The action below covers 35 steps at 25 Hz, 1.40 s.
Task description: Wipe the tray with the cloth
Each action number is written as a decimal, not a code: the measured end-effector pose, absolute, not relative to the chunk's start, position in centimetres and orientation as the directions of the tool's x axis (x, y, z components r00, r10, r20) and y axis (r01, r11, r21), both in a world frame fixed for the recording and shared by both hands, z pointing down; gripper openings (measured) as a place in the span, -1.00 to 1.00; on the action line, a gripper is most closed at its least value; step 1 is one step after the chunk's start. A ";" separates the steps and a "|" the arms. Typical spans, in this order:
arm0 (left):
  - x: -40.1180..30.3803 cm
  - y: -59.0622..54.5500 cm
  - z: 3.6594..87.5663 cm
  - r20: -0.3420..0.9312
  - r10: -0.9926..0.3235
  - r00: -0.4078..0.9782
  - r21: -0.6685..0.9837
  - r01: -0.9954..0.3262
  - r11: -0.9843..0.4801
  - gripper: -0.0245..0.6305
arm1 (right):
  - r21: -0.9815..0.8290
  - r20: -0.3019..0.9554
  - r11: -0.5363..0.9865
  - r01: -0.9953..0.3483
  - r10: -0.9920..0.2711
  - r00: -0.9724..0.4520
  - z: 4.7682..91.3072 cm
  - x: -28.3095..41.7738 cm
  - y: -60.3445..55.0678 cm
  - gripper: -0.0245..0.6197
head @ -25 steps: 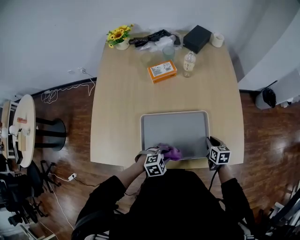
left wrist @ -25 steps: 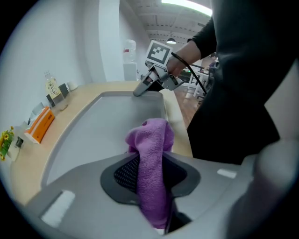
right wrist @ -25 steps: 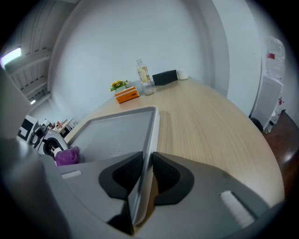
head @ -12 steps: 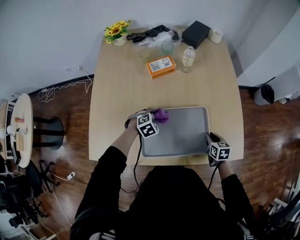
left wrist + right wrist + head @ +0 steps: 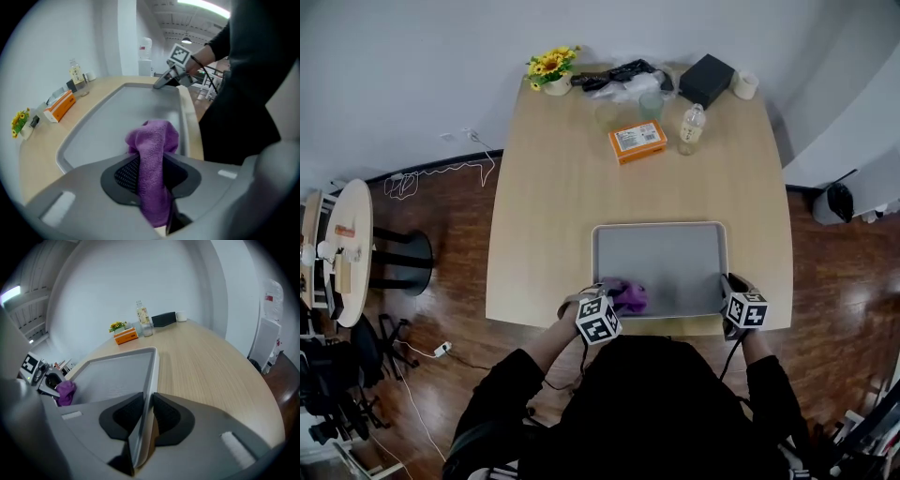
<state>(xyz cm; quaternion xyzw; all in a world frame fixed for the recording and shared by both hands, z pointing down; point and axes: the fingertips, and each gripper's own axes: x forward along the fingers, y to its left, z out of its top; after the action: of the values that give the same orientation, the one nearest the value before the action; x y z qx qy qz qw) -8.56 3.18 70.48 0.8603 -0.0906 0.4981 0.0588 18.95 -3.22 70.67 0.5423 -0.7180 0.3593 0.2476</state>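
Observation:
A grey tray (image 5: 661,258) lies on the wooden table near its front edge. My left gripper (image 5: 614,302) is shut on a purple cloth (image 5: 625,294), which rests on the tray's near left corner. In the left gripper view the cloth (image 5: 152,159) bulges out between the jaws over the tray (image 5: 119,117). My right gripper (image 5: 729,291) is shut on the tray's near right rim; in the right gripper view the rim (image 5: 152,376) runs between the jaws, and the cloth (image 5: 66,391) shows at the left.
At the table's far end stand an orange box (image 5: 638,141), a plastic bottle (image 5: 691,128), a black box (image 5: 707,80), a yellow flower pot (image 5: 552,68), glasses and dark cables. A round side table (image 5: 342,248) is at the left on the wooden floor.
My left gripper carried the cloth from the tray's near left corner up to its far left corner, then back down to the near left corner. The right gripper kept its hold.

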 end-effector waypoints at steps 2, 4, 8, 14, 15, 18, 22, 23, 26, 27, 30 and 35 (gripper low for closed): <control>-8.3 5.4 70.5 0.863 -0.087 0.498 0.005 -0.181 -0.983 -0.66 | -0.248 0.746 0.148 -0.957 -0.601 -0.286 70.7 19.0 -3.2 -0.70; -8.4 5.7 70.7 0.860 -0.081 0.505 0.004 -0.166 -0.986 -0.67 | -0.248 0.747 0.146 -0.958 -0.600 -0.285 70.6 18.9 -3.2 -0.70; -10.0 2.5 70.9 0.865 -0.079 0.495 -0.010 -0.140 -0.990 -0.65 | -0.243 0.751 0.148 -0.959 -0.597 -0.283 70.5 18.8 -3.2 -0.70; -12.9 -9.7 71.0 0.888 -0.209 0.410 -0.121 -0.230 -0.966 -0.64 | -0.246 0.744 0.144 -0.958 -0.606 -0.282 70.6 18.6 -3.4 -0.70; -13.0 -11.5 71.0 0.892 -0.235 0.386 -0.154 -0.228 -0.961 -0.64 | -0.246 0.744 0.146 -0.958 -0.605 -0.283 70.6 18.6 -3.4 -0.70; -13.1 -14.6 71.1 0.905 -0.263 0.334 -0.205 -0.200 -0.958 -0.64 | -0.245 0.747 0.152 -0.958 -0.601 -0.286 70.8 18.5 -3.4 -0.70; -13.4 -12.7 70.9 0.886 -0.300 0.353 -0.207 -0.277 -0.938 -0.65 | -0.247 0.744 0.160 -0.956 -0.601 -0.293 70.9 18.5 -3.3 -0.70; -13.5 -11.3 70.8 0.883 -0.293 0.367 -0.185 -0.303 -0.935 -0.65 | -0.245 0.744 0.160 -0.956 -0.601 -0.291 70.9 18.5 -3.3 -0.70; -13.2 -5.0 70.9 0.883 -0.237 0.406 -0.107 -0.316 -0.943 -0.65 | -0.243 0.747 0.153 -0.958 -0.601 -0.286 71.0 18.6 -3.1 -0.70; -13.0 -2.8 71.0 0.882 -0.227 0.412 -0.102 -0.304 -0.947 -0.65 | -0.245 0.746 0.151 -0.958 -0.601 -0.286 71.0 18.6 -3.0 -0.71; -12.7 2.0 71.0 0.881 -0.211 0.423 -0.086 -0.295 -0.952 -0.65 | -0.249 0.745 0.153 -0.956 -0.601 -0.290 71.0 18.6 -3.0 -0.71; -9.3 5.1 71.0 0.873 -0.156 0.463 -0.001 -0.316 -0.949 -0.65 | -0.255 0.741 0.162 -0.953 -0.601 -0.300 70.8 18.6 -3.1 -0.71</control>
<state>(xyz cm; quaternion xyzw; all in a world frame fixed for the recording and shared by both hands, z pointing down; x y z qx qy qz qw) -9.26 5.13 70.96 0.8514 -0.1385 0.4995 0.0804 18.60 -3.10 70.81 0.5385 -0.7217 0.3595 0.2449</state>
